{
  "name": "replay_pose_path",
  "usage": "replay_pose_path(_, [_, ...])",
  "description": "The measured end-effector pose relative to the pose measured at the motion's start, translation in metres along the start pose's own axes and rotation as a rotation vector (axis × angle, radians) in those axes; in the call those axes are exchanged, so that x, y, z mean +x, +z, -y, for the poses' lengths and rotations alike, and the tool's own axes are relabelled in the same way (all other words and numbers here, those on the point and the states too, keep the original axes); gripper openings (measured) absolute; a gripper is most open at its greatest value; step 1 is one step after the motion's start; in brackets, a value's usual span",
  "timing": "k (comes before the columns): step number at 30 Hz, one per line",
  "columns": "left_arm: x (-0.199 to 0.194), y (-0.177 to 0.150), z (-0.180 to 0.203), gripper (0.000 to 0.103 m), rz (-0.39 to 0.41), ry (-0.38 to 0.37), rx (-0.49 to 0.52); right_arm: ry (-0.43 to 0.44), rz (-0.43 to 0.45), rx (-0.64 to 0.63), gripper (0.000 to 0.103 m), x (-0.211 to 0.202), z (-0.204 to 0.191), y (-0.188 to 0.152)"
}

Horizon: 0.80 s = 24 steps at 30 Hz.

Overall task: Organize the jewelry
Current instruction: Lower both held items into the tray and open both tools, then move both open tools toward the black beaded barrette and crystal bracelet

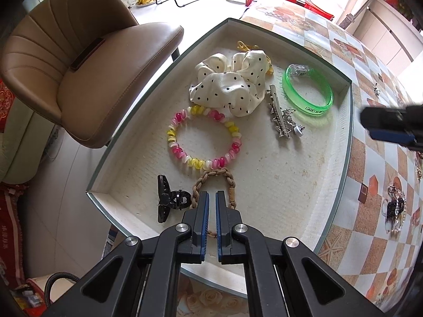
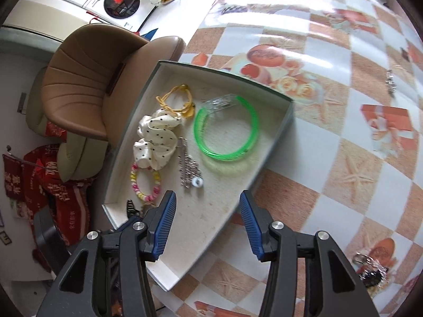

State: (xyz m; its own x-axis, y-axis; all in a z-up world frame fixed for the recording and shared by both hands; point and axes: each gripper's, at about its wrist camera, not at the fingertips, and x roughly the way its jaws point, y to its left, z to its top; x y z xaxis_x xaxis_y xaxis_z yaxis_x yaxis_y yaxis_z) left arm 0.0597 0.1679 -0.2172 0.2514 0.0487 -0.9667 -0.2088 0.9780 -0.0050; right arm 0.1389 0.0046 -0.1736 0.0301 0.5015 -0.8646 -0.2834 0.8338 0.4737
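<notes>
Left wrist view: left gripper [image 1: 212,198] pointing steeply down into shallow white open box with grey-green rim [image 1: 158,84], blue-padded jaws nearly pressed together, thin gap only, braided tan cord bracelet [image 1: 211,174] passing under and between the tips; actual pinch on cord not confirmable. Black plastic claw clip [image 1: 169,198] just left of the bracelet. Pink-yellow-white bead bracelet [image 1: 203,138] directly above, touching the braid's top. Cream polka-dot fabric scrunchie [image 1: 230,84] beyond, overlapping a yellow cord [image 1: 247,46] at far side. Silver rhinestone hair clip with charms [image 1: 280,113] right of scrunchie, translucent green plastic bangle [image 1: 308,92] next to it near the right wall. Checkered orange-white tablecloth [image 1: 370,158] under the box; small dark beaded trinket [image 1: 395,208] lying loose on it. Tan leather chair [image 1: 79,79] left of table. Right wrist view: right gripper [image 2: 207,203] spread wide, nothing between the pads, hovering over the box's near right edge. Same items in box: bangle [image 2: 227,132], scrunchie [image 2: 156,137], silver clip [image 2: 189,166], bead bracelet [image 2: 145,182].
</notes>
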Motion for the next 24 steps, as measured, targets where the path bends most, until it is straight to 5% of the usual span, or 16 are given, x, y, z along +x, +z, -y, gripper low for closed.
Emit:
replay_pose_path(12, [-0.006,0.004,0.011,0.012,0.005,0.007,0.024,-0.074,0.074,0.058,0.057,-0.043,0.043,-0.038])
replay_pose_path(14, [-0.009,0.005,0.012,0.089,0.005,0.020,0.019,-0.081,0.082,0.060,0.057,-0.046,0.045,-0.042])
replay_pose_path(15, [-0.014,0.005,0.012,0.102,0.037,0.051,0.007,-0.084,0.089,0.061,0.058,-0.050,0.048,-0.044])
replay_pose_path(24, [-0.015,0.012,0.030,0.103,0.052,0.078,0.053,-0.110,0.128,0.086,0.071,-0.066,0.066,-0.055])
